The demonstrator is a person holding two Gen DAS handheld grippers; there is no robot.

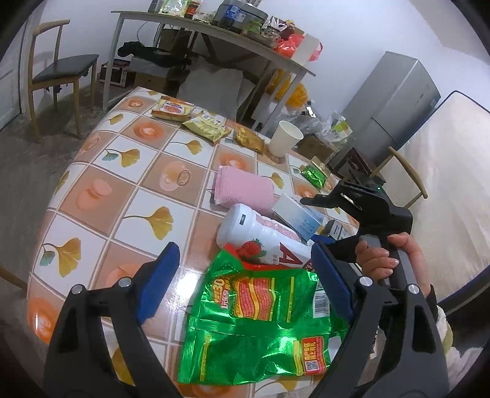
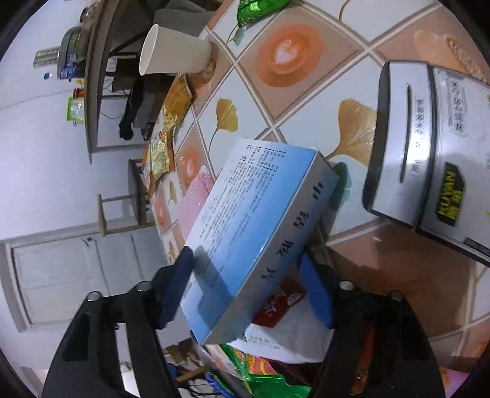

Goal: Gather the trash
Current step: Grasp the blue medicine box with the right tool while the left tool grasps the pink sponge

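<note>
A crumpled green snack bag (image 1: 260, 324) lies at the near edge of the tiled table (image 1: 137, 196), its right part between my left gripper's (image 1: 245, 275) open blue pads. A white strawberry bottle (image 1: 260, 238) lies just beyond it. My right gripper (image 2: 248, 284), also in the left wrist view (image 1: 309, 202), straddles a blue and white box (image 2: 254, 232) that rests on the bottle; the pads stand at its two sides, contact unclear. The green bag shows below the box (image 2: 260, 370).
A pink cloth (image 1: 245, 188), a white paper cup (image 1: 284, 137), yellow snack packets (image 1: 208, 124), a small green wrapper (image 1: 314, 174) and a silver tissue box (image 2: 428, 171) lie on the table. A chair (image 1: 58, 70) and cluttered desk (image 1: 214, 27) stand behind.
</note>
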